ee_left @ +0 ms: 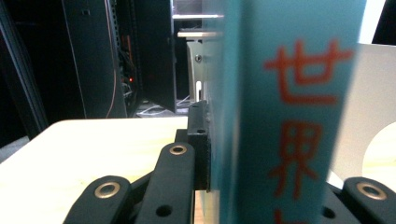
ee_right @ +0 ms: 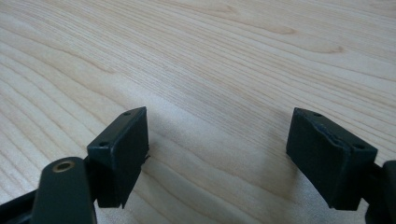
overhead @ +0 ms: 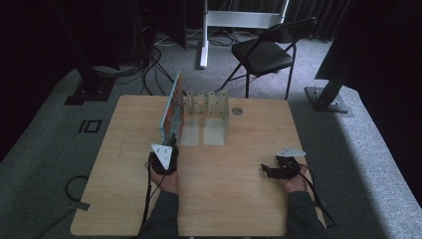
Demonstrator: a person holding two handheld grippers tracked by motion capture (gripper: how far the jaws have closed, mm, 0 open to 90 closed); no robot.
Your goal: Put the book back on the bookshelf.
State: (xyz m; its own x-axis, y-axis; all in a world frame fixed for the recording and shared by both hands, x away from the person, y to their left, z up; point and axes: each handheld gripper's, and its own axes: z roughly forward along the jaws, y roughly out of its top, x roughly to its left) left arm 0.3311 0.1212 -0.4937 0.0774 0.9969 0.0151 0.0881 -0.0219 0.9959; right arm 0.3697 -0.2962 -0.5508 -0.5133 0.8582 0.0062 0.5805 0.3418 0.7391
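Note:
A book (overhead: pixel 172 107) with a colourful cover stands upright on the wooden table (overhead: pixel 234 199), right beside the left end of a white slotted rack (overhead: pixel 207 105). My left gripper (overhead: pixel 168 142) is shut on the book's near edge. In the left gripper view the teal spine (ee_left: pixel 289 116) with red characters sits against the left pad (ee_left: pixel 200 144), and the other pad is hidden behind it. My right gripper (overhead: pixel 265 170) rests low over the table at the right, pointing left. Its jaws (ee_right: pixel 217 154) stand wide open with bare wood between them.
The rack has several upright dividers and a flat base (overhead: pixel 215 134) reaching toward me. A small round metal disc (overhead: pixel 237 111) sits in the tabletop behind it. A black folding chair (overhead: pixel 263 52) and floor cables (overhead: pixel 149 69) lie beyond the table's far edge.

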